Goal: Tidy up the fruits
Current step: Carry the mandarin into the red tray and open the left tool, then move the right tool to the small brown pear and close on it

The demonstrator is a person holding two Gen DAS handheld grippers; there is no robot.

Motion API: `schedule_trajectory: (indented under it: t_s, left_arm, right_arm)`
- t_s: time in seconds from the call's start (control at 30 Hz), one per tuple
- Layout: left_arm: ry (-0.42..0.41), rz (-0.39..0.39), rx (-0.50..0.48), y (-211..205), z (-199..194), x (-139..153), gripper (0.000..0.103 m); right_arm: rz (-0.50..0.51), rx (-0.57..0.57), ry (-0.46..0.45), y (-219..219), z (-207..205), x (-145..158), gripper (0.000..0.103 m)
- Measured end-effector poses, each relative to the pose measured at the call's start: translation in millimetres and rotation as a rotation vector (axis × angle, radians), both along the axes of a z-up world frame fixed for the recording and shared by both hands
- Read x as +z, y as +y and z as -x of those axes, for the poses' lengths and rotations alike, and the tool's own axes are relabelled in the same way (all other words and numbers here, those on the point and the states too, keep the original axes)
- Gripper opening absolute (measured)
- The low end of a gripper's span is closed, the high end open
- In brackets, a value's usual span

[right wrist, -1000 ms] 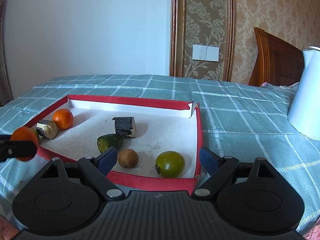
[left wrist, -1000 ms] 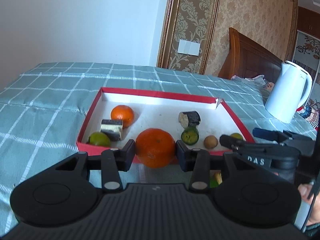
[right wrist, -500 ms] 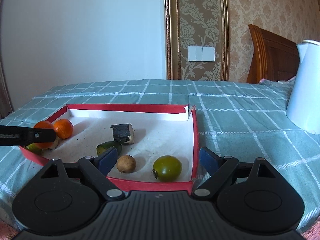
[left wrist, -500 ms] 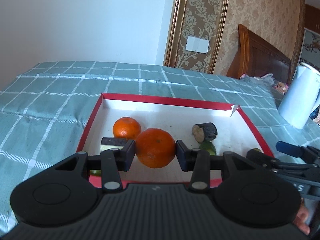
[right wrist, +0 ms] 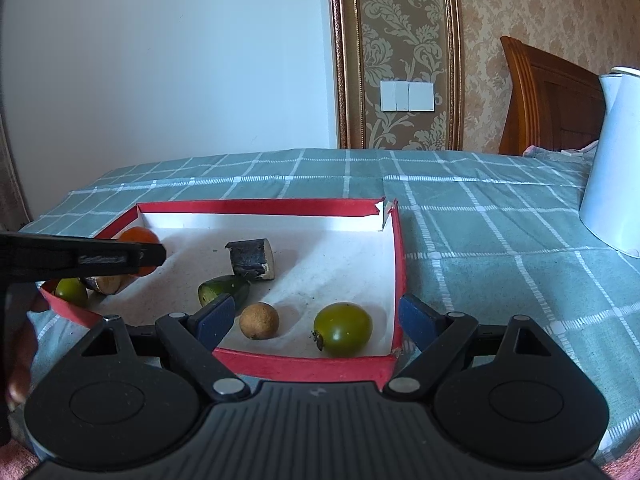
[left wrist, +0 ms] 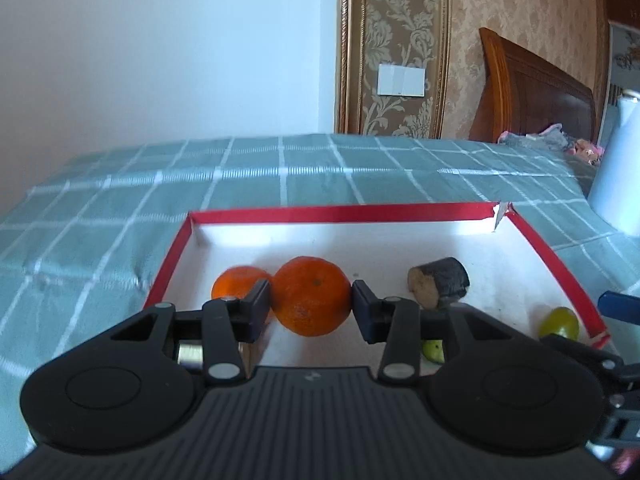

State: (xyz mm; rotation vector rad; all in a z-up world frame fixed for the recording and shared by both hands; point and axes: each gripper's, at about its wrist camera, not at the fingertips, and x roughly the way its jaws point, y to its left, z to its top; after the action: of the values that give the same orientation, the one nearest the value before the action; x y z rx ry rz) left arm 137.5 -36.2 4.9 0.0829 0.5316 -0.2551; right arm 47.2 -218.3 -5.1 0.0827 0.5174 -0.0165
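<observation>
The left gripper (left wrist: 311, 307) held a mandarin (left wrist: 313, 296) over the red-rimmed tray (left wrist: 340, 213), beside another mandarin (left wrist: 236, 284); release remained. The right gripper (right wrist: 316, 320) gaped wide and empty near a green tomato (right wrist: 342, 329).

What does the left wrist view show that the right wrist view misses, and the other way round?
Left wrist only: the left gripper shut on the large orange, beside a smaller orange.

Right wrist only: the right gripper open and empty, the brown round fruit, the cucumber piece.

Both: the red box, the dark cut chunk, the green tomato, the white kettle.
</observation>
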Motion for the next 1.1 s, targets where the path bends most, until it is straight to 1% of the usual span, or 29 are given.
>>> schedule_trajectory:
  t_s: [0.03,0.17,0.27,0.47,0.53,0.6,0.67,0.7,0.83,0.9,1.03,1.1]
  left_arm:
    - [-0.007,-0.014,0.001,-3.1,-0.3,-0.3,0.041]
    - [-0.01,-0.026,-0.013,-10.6,-3.0,-5.4,0.042]
    - [-0.027,-0.048,-0.012,-15.7,-4.3,-8.4,0.042]
    - [-0.036,-0.042,-0.023,-16.4,-3.6,-12.1,0.042]
    - [-0.027,-0.035,-0.027,-15.9,-2.5,-12.0,0.042]
    - [-0.021,-0.017,-0.026,-12.4,-1.4,-10.6,0.046]
    - [-0.028,0.007,-0.013,-7.9,1.1,-7.4,0.066]
    - [-0.031,0.022,-0.006,-5.2,2.3,-6.0,0.069]
    - [-0.025,0.044,0.008,6.0,9.2,-3.1,0.069]
    - [-0.037,0.051,0.013,13.8,18.6,-0.7,0.069]
    - [-0.071,0.084,0.015,33.2,48.9,7.3,0.069]
    - [-0.079,0.088,0.026,42.1,64.3,9.0,0.074]
  right_arm:
    - [-0.001,0.001,0.002,0.0,-0.2,-0.2,0.089]
    - [0.011,0.005,0.007,2.6,-0.9,-1.2,0.09]
    - [0.008,0.007,0.005,2.8,-0.3,-1.2,0.091]
    - [0.007,0.006,0.002,3.3,-0.2,-0.8,0.091]
    - [0.01,0.003,0.0,3.8,-0.1,-0.7,0.091]
    - [0.012,0.002,0.002,3.4,-0.8,-0.9,0.091]
    - [0.012,0.001,0.003,3.1,-1.4,-0.9,0.091]
    - [0.014,0.001,0.004,3.3,-1.7,-1.0,0.091]
    - [0.023,-0.004,0.008,2.8,-2.7,-2.0,0.091]
    - [0.026,-0.007,0.007,2.3,-2.9,-2.1,0.091]
    - [0.025,-0.012,-0.002,1.4,-1.7,-1.2,0.091]
    - [0.012,0.001,-0.004,-0.3,0.0,-0.6,0.091]
